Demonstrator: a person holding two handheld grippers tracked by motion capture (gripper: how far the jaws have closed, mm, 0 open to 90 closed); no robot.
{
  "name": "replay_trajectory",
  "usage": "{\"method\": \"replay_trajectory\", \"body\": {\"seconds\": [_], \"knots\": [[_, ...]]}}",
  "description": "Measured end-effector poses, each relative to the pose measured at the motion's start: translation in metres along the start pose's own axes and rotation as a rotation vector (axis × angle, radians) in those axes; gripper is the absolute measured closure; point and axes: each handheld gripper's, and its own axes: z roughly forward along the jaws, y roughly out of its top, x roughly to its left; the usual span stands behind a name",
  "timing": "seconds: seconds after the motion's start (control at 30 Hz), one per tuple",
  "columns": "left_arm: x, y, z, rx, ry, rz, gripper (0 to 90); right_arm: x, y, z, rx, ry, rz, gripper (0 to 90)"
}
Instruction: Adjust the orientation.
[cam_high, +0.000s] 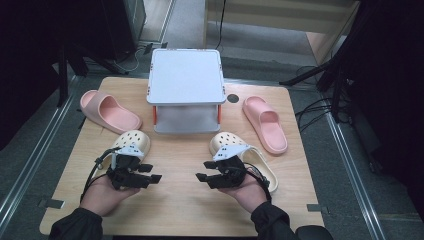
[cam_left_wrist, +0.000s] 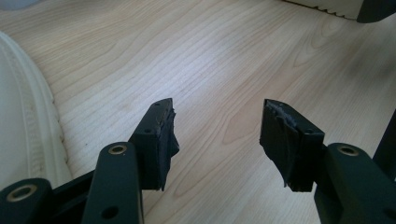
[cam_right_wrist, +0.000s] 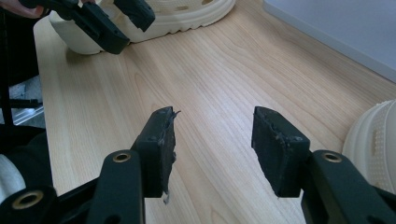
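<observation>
Two cream clogs lie on the wooden table: the left cream clog behind my left gripper, the right cream clog under and behind my right gripper. Both grippers point toward each other over bare wood, jaws apart with nothing between them. In the left gripper view my left gripper hovers over wood beside the left clog's sole. In the right gripper view my right gripper faces the other gripper, with the right clog's toe at the right edge.
A pink slide lies at the back left and another pink slide at the back right. A white two-tier shelf stands at the back centre of the table. Black stands and cables surround the table on the floor.
</observation>
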Motion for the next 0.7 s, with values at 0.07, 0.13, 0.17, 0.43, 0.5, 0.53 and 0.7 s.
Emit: {"method": "replay_trajectory", "body": {"seconds": [0.07,0.13,0.17,0.43,0.5,0.53,0.7], "knots": [[0.001,-0.002,-0.003,0.001,0.001,-0.007,45.5,0.0,0.001,0.0,-0.002,0.003,0.003,49.9],[0.002,-0.003,-0.005,0.001,0.004,-0.009,45.9,-0.001,0.002,0.0,-0.004,0.005,-0.001,49.9],[0.002,-0.003,-0.006,0.002,0.004,-0.008,46.3,-0.001,0.002,0.001,-0.003,0.005,0.0,49.9],[0.007,-0.009,-0.022,-0.011,0.03,-0.027,47.4,0.0,0.005,0.004,0.006,0.017,-0.011,49.6],[0.01,-0.012,-0.03,-0.018,0.047,-0.037,48.0,0.0,0.006,0.005,0.005,0.019,-0.013,49.5],[0.01,-0.012,-0.03,-0.018,0.047,-0.037,48.3,0.0,0.006,0.005,0.007,0.019,-0.013,49.5],[0.017,-0.019,-0.046,-0.025,0.073,-0.065,49.3,0.0,0.006,0.006,0.012,0.021,-0.015,49.3]]}}
